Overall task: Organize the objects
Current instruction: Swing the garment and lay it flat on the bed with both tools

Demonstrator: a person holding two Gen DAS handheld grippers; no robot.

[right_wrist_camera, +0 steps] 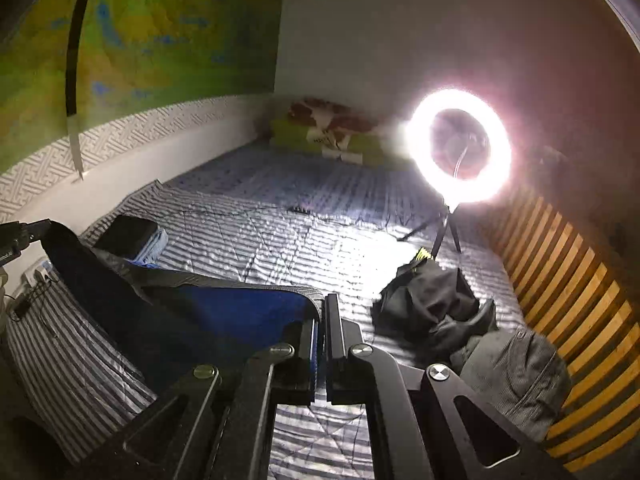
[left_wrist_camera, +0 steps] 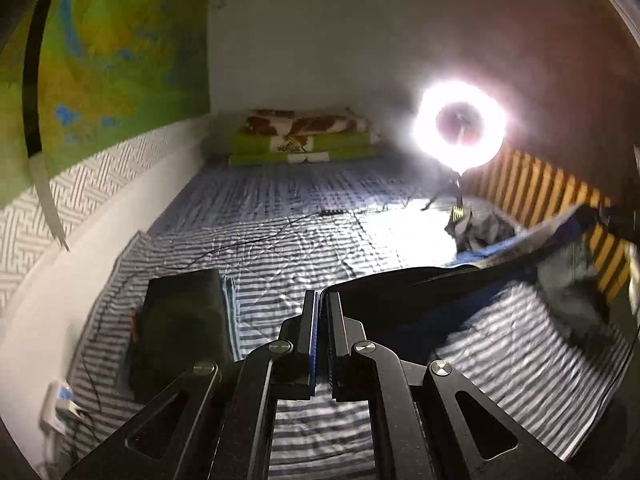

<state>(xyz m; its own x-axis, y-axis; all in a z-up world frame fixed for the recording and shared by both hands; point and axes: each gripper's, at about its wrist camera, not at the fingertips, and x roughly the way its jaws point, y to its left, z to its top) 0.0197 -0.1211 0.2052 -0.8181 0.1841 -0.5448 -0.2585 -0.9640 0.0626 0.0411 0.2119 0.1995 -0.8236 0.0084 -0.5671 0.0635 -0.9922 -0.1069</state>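
Note:
A dark blue and black garment (left_wrist_camera: 420,304) is stretched above the striped bed between my two grippers. My left gripper (left_wrist_camera: 322,300) is shut on one edge of it. My right gripper (right_wrist_camera: 322,308) is shut on the other edge, where the garment (right_wrist_camera: 224,312) spreads to the left. The left gripper (right_wrist_camera: 24,236) shows at the far left of the right wrist view, holding the cloth's far corner. A folded dark stack (left_wrist_camera: 180,320) lies on the bed at the left, also in the right wrist view (right_wrist_camera: 128,232).
A lit ring light (right_wrist_camera: 460,146) on a tripod stands on the bed at the right. A crumpled black garment (right_wrist_camera: 432,300) and a grey one (right_wrist_camera: 520,372) lie near the slatted wooden rail (right_wrist_camera: 568,292). Folded blankets (left_wrist_camera: 304,136) sit at the far end. A cable (left_wrist_camera: 248,240) crosses the bedspread.

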